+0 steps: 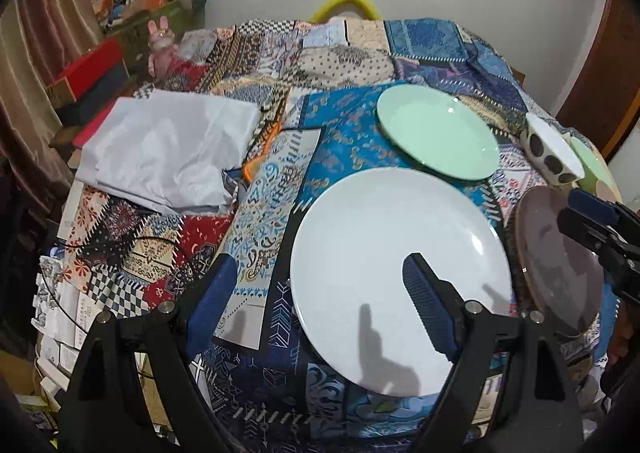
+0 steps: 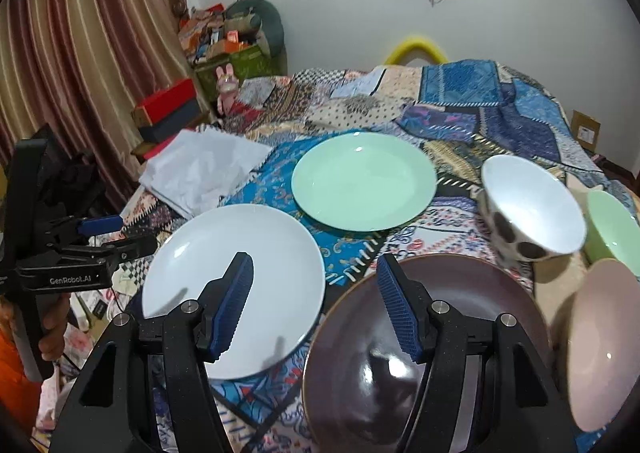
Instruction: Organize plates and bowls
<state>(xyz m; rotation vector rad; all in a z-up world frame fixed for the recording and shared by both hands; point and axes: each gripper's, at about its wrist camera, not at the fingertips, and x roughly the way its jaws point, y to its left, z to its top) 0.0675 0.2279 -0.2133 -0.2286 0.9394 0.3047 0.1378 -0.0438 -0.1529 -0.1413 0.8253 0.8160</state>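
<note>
Left gripper [image 2: 114, 231], seen at 9 o'clock in the right wrist view, is lettered "GenRobot.AI"; its jaws stand wide and grip nothing. On the patchwork-covered counter [image 2: 460, 117], left to right: grey folded cloth [image 2: 200, 165] at 10 o'clock, white plate [image 2: 240, 273], mint plate [image 2: 364, 181] at 12 o'clock, brown plate [image 2: 472, 293], spotted bowl [image 2: 528, 205], green bowl [image 2: 616, 225], pink bowl [image 2: 604, 337]. Right gripper [image 2: 316, 293] hangs over the white and brown plates, jaws wide, empty.
</note>
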